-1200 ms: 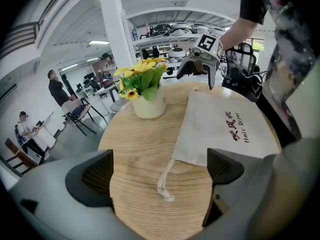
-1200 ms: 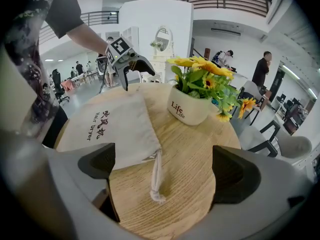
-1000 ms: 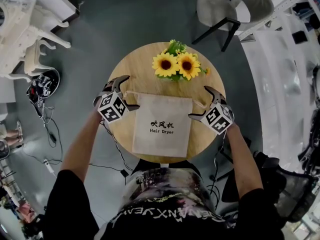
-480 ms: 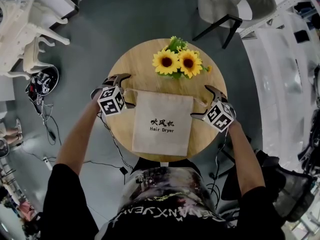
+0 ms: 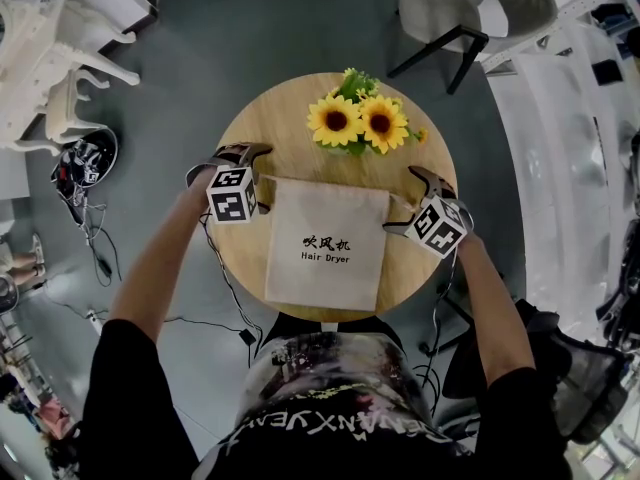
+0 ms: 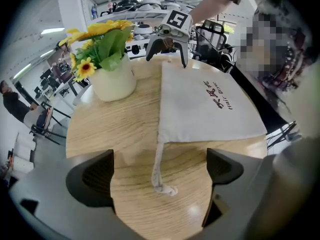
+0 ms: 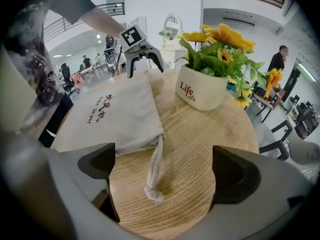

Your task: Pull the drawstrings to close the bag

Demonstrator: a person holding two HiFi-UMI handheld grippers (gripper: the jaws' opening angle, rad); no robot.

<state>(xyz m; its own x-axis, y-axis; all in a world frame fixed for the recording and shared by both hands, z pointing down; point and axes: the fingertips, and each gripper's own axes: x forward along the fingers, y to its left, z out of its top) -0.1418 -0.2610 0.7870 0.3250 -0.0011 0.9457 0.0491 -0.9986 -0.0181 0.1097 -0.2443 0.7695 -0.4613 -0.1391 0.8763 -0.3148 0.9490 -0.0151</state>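
A beige drawstring bag (image 5: 325, 243) printed "Hair Dryer" lies flat on the round wooden table (image 5: 290, 108), its mouth at the far edge. My left gripper (image 5: 260, 179) is open at the bag's left top corner. In the left gripper view, the left drawstring (image 6: 158, 166) and its knot lie on the wood between the wide-apart jaws of that gripper (image 6: 159, 171), untouched. My right gripper (image 5: 406, 205) stands open at the right top corner. The right drawstring (image 7: 155, 168) lies loose between the jaws of this gripper (image 7: 165, 171).
A white pot of sunflowers (image 5: 360, 123) stands on the table just beyond the bag's mouth, between the two grippers. A chair (image 5: 470, 13) is on the floor beyond the table. Cables (image 5: 95, 238) trail on the floor at the left.
My left gripper has shifted slightly away from me and toward the bag's left corner. The right gripper and the bag have barely moved.
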